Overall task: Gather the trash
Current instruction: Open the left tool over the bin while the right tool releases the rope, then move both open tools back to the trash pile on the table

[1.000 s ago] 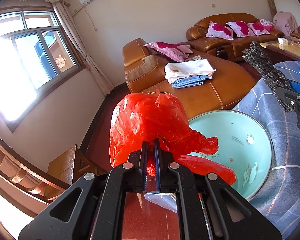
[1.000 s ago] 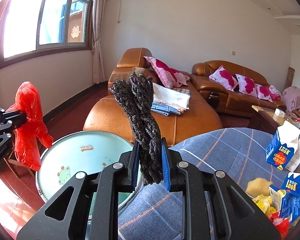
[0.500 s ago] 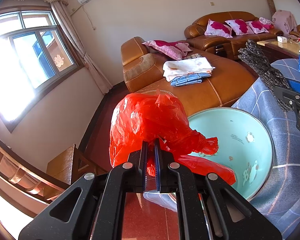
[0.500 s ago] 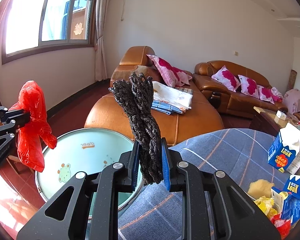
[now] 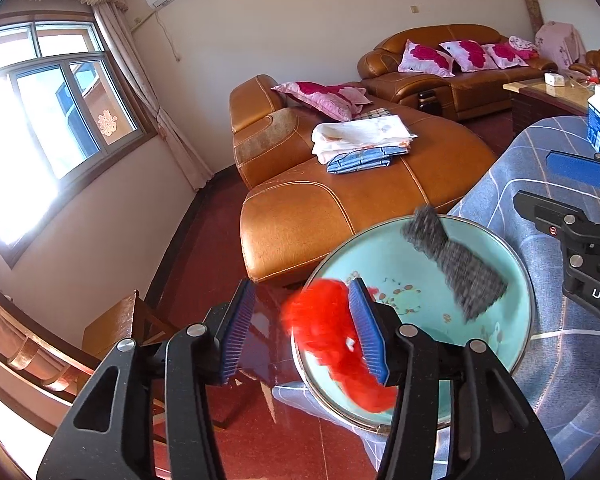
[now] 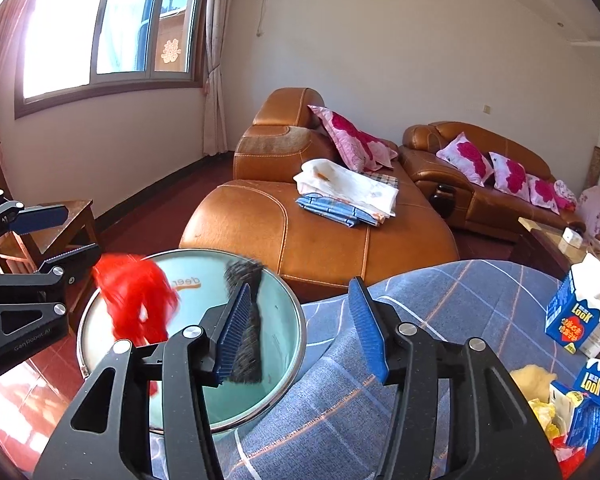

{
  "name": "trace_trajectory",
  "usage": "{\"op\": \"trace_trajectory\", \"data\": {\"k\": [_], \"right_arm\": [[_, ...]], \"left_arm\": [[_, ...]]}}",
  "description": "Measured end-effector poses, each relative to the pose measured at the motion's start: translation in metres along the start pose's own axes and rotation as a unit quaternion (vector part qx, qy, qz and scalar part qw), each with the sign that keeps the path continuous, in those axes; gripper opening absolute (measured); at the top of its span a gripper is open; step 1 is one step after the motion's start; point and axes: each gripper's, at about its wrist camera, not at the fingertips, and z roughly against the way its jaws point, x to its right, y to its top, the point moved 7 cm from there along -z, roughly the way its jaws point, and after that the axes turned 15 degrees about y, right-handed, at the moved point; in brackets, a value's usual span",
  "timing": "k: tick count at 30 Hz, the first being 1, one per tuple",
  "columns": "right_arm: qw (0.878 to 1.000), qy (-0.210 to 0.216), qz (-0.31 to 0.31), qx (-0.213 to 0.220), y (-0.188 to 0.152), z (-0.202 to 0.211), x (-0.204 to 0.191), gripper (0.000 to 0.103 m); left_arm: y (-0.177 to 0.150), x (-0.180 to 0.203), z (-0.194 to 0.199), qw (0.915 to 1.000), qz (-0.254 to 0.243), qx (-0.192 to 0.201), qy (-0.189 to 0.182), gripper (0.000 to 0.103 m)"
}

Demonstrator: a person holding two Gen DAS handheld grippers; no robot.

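A round teal basin (image 5: 520, 280) (image 6: 284, 304) stands at the edge of the blue checked tablecloth. My left gripper (image 5: 302, 330) is open above its near rim; a red plastic bag (image 5: 320, 328) (image 6: 134, 300) is blurred in mid-fall into the basin, free of the pads. My right gripper (image 6: 300, 328) is open over the basin's right side; a dark braided rope piece (image 5: 456, 264) (image 6: 246, 320) is blurred in mid-fall into the basin. Each gripper shows in the other's view: the right (image 5: 580, 188), the left (image 6: 56, 236).
Blue milk cartons (image 6: 576, 312), yellow wrappers (image 6: 540, 408) and other trash lie on the tablecloth (image 6: 420, 320) at the right. A brown leather sofa (image 5: 340, 208) with folded cloths is behind the basin. A wooden chair (image 5: 112, 328) stands left on the red floor.
Both grippers have opened. The red bag and the dark rope piece have left the jaws and are dropping into the teal basin.
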Motion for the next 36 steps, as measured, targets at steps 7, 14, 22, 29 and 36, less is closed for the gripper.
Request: {"op": "trace_trajectory", "data": {"k": [7,14,22,29,36], "right_arm": [[1.0,-0.014,-0.007,0.007,0.0,0.003,0.002,0.056],[0.997,-0.072,-0.029,0.02,-0.003,0.029,0.013,0.058],[0.983,-0.164,-0.078,0.029,-0.031,0.125,0.045,0.063],[0.949,-0.257,-0.183,0.013,-0.115,0.217,0.085,0.063],[0.937,-0.259,-0.235,-0.012,-0.166,0.235,0.091,0.062]], "left_arm": [[0.001,0.006,0.002,0.9999,0.0,0.007,-0.009,0.063],[0.0,0.006,0.018,0.9997,0.005,0.014,-0.021,0.068],[-0.005,0.041,0.062,0.9961,-0.004,0.028,-0.083,0.07],[-0.004,0.098,0.122,0.9864,-0.037,0.065,-0.146,0.075],[-0.004,0.138,0.16,0.9774,-0.062,0.089,-0.182,0.076]]}}
